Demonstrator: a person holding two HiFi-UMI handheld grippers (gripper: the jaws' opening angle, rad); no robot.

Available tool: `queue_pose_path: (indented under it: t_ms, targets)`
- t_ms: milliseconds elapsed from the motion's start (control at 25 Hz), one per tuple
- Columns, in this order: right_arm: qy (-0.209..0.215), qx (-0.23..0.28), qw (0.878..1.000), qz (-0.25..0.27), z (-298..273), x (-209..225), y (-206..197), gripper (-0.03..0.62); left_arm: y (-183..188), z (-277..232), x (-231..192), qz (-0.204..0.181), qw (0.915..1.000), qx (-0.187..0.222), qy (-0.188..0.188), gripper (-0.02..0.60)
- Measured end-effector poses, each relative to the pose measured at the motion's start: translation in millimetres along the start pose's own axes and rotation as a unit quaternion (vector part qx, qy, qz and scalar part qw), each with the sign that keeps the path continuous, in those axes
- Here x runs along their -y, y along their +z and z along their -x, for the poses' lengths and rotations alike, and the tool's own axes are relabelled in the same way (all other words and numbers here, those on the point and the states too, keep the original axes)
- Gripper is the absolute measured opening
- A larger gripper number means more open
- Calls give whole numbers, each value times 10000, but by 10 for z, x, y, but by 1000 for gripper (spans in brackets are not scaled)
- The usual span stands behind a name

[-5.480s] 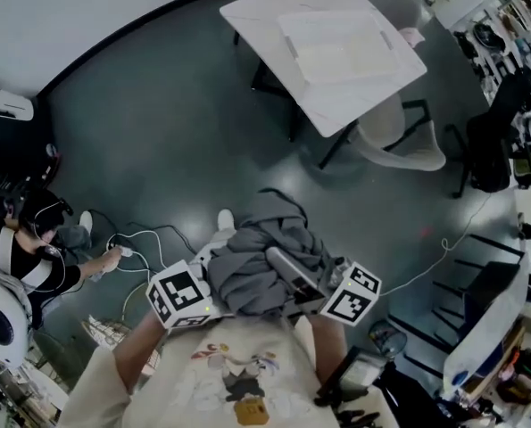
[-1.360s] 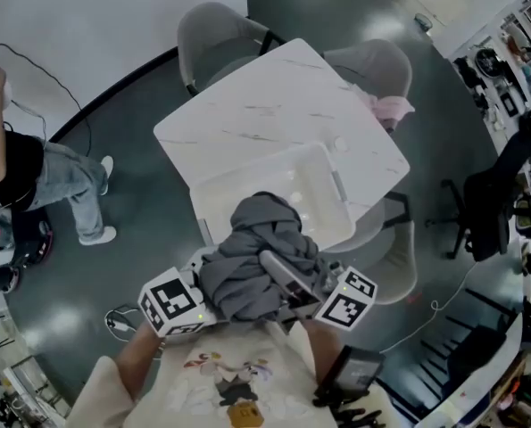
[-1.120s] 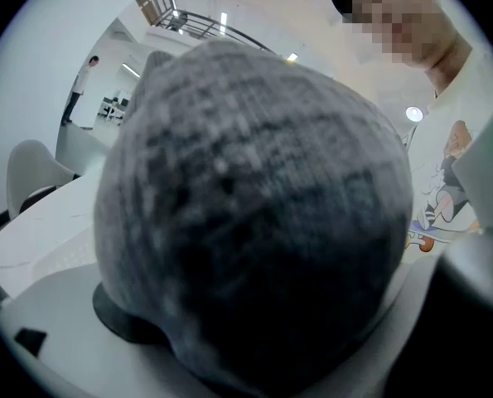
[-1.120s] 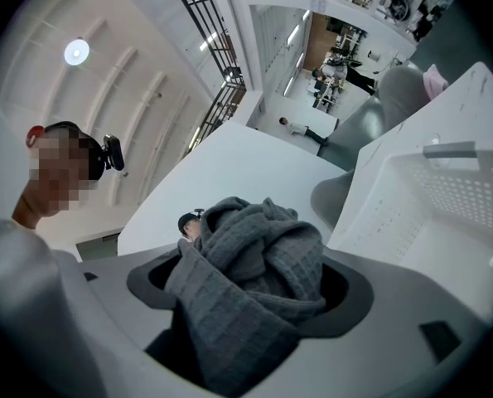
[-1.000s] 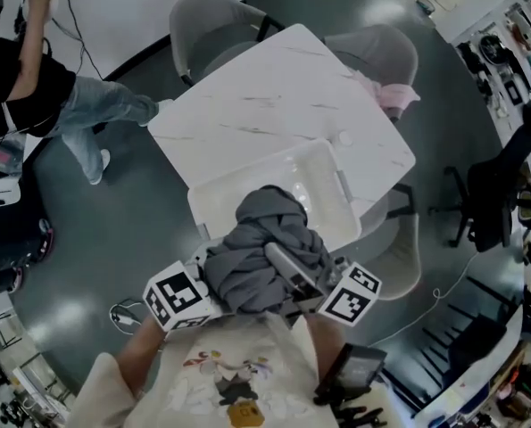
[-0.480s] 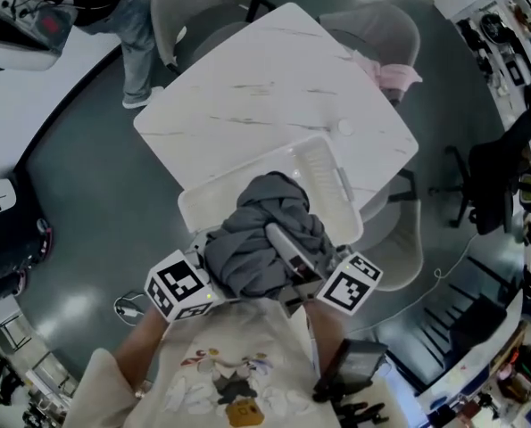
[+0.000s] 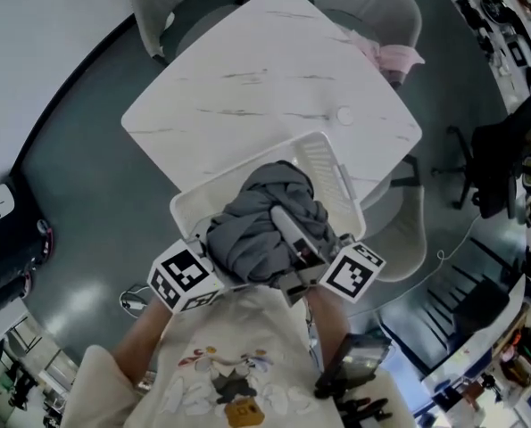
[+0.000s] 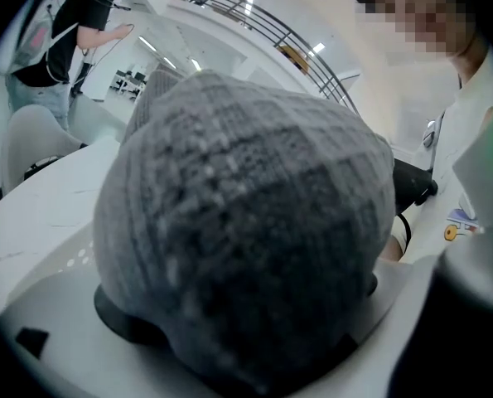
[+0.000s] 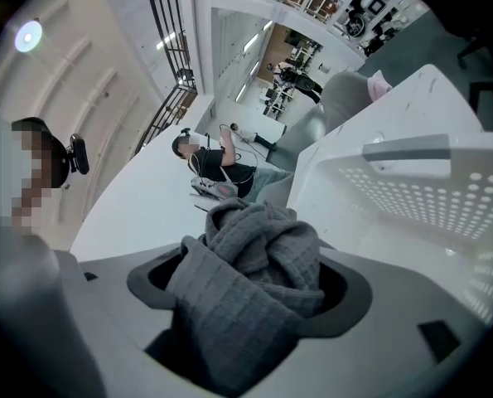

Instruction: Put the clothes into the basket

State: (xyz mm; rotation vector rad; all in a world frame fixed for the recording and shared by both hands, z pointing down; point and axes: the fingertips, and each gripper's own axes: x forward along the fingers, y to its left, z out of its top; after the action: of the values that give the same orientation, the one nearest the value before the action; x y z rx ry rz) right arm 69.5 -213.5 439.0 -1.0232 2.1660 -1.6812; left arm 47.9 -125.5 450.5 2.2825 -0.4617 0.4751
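The grey knit bundle (image 7: 263, 230) is soft, bulky and light. It will sag and spill, so keep hold deep in the wad, not at a loose edge. Your left gripper (image 8: 238, 322) and right gripper (image 9: 246, 301) each stand wide, clamped on thick folds of it. It hangs over the white laundry basket (image 7: 338, 175) on the bench (image 7: 247, 78), lower and further past the rim than half a second ago.
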Motion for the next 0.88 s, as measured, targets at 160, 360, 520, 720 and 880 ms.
queue_pose_path:
  t_ms: [160, 360, 520, 720, 880]
  targets:
    - [-184, 30, 9998, -5, -85, 122, 47, 383, -11, -59, -141, 96, 9999, -81, 2, 540]
    - [-467, 99, 9988, -88, -141, 340, 91, 383, -57, -178, -311, 168, 9996, -222, 48, 541]
    - [-655, 97, 9977, -156, -159, 514, 78, 382, -133, -266, -410, 246, 9990, -363, 45, 540]
    - [-830, 159, 9962, -227, -183, 688, 89, 382, -195, -358, -526, 301, 9984, -471, 65, 540]
    - [-920, 226, 9951, -281, -212, 864, 124, 382, -251, -479, -650, 345, 9973, -623, 194, 540]
